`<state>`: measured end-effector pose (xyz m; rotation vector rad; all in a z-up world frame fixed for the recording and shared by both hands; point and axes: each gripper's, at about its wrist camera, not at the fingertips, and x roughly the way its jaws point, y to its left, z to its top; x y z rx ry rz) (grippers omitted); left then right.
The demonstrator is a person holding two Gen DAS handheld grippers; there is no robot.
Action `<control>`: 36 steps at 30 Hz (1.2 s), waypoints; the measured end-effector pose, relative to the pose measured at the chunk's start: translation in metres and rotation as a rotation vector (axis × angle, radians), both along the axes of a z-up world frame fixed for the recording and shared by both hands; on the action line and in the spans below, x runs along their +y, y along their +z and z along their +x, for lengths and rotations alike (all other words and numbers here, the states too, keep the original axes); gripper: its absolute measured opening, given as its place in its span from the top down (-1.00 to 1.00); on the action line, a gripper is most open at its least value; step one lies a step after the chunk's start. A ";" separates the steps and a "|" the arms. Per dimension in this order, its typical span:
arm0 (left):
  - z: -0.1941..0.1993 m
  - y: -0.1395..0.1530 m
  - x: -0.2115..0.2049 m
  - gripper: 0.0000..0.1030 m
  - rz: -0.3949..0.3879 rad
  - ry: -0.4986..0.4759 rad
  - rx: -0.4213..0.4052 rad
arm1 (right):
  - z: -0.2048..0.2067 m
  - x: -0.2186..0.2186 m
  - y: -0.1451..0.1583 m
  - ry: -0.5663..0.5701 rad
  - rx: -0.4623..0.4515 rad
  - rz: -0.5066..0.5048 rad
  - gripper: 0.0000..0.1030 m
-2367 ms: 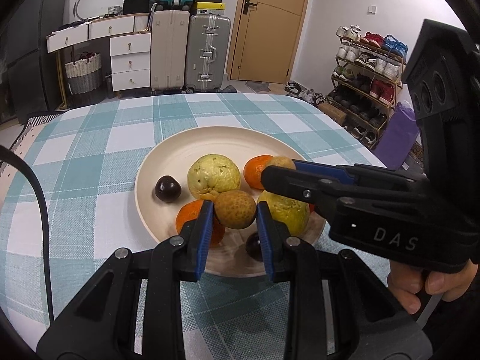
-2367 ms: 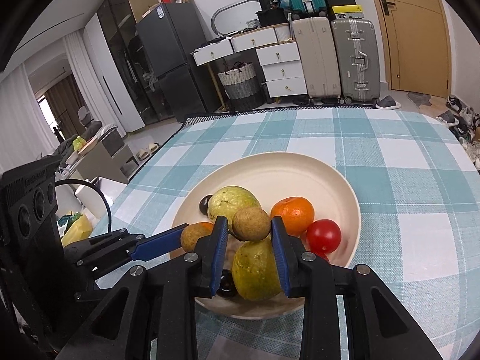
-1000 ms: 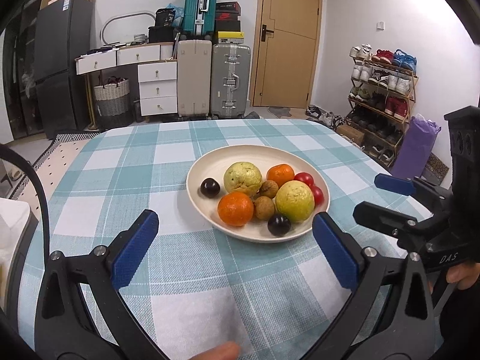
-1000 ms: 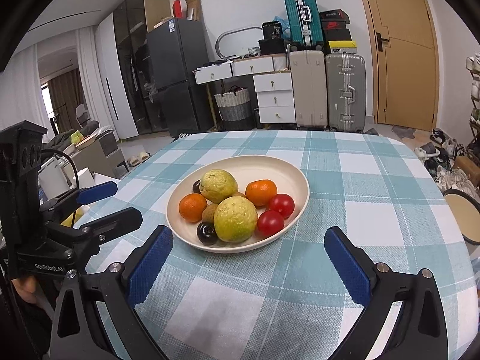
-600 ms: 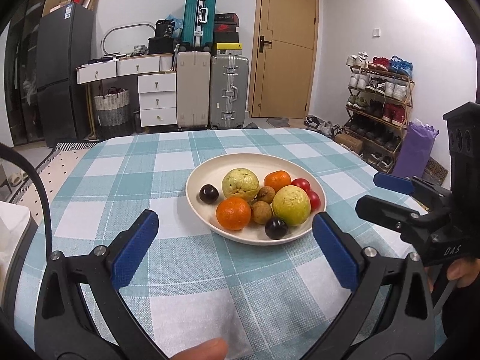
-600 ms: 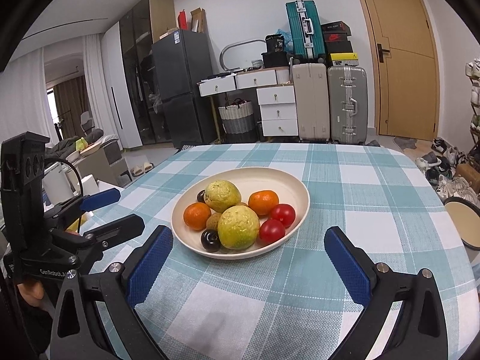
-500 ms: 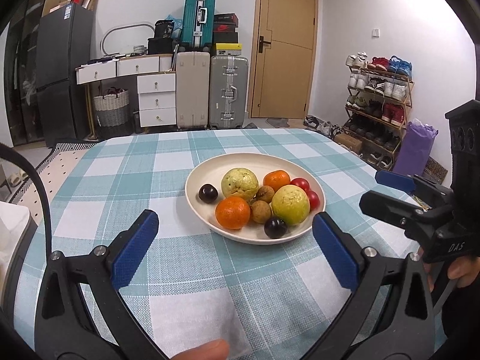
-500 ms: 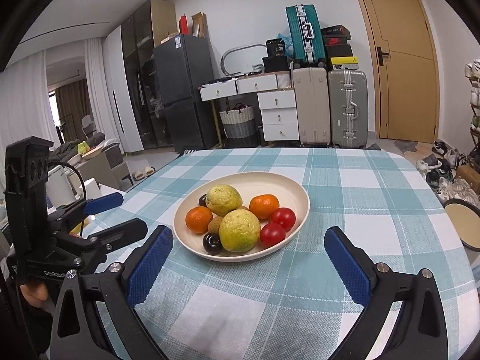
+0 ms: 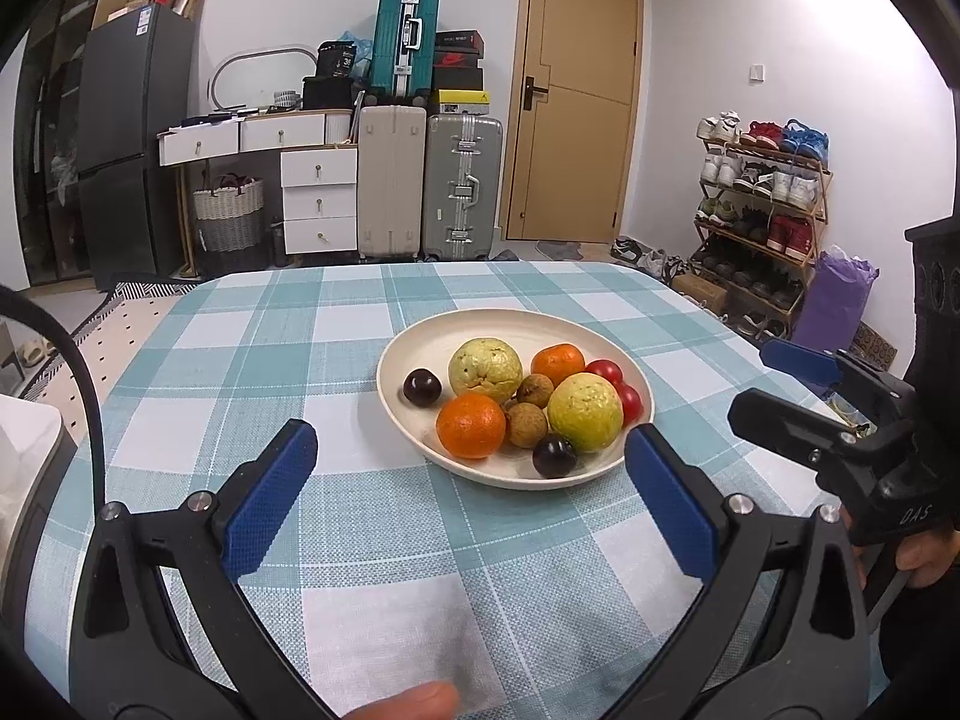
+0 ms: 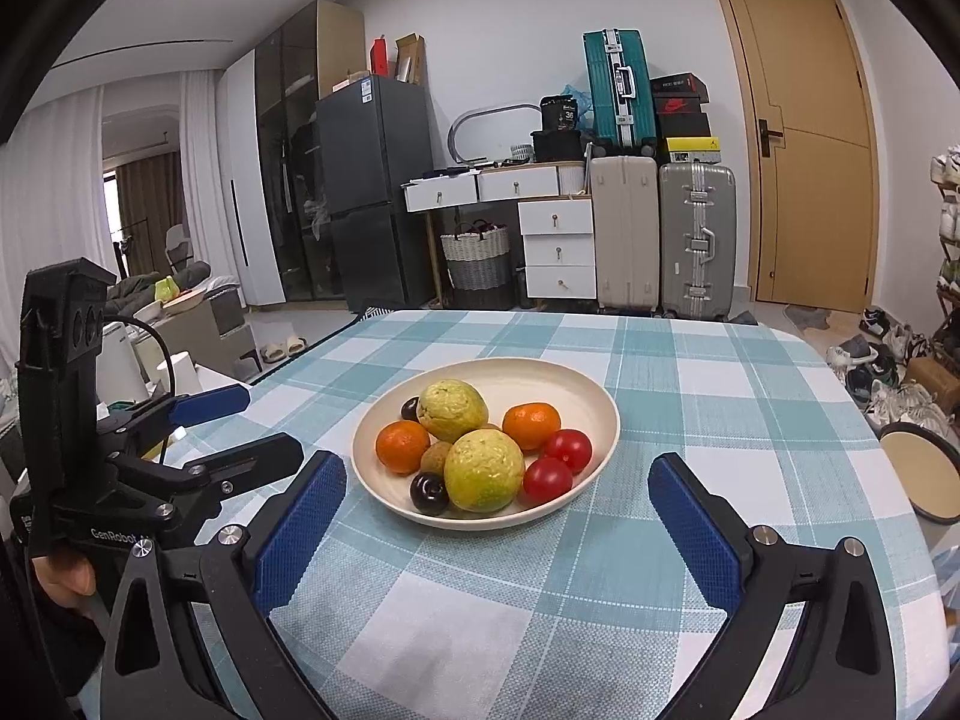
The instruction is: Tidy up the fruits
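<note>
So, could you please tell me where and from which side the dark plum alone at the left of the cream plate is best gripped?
Grip the dark round plum across its middle, coming from above, fingers closing front to back. It sits alone by the cream plate's left rim, so I judge a side approach would hit the rim, while the yellow-green guava leaves a small gap on its right.

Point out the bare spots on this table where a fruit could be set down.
Free cloth lies between the plate and the left gripper, left of the plate toward the table edge, and behind the plate toward the door side. The plate's near half is crowded with fruit; its far half is bare.
</note>
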<state>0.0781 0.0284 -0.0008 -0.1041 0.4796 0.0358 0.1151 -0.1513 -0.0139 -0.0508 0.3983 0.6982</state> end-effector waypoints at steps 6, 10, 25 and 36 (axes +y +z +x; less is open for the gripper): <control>0.000 0.000 0.000 -0.99 0.000 0.003 0.001 | -0.003 0.000 0.001 0.004 -0.007 -0.005 -1.00; 0.000 0.000 0.000 -0.99 -0.001 0.001 0.001 | -0.003 0.000 0.000 0.003 -0.006 -0.004 -1.00; 0.001 -0.001 0.000 -0.99 0.000 0.000 0.002 | -0.003 0.000 0.002 0.004 -0.006 -0.006 -1.00; 0.001 0.000 0.000 -0.99 -0.001 0.000 0.001 | -0.003 0.000 0.001 0.003 -0.007 -0.007 -1.00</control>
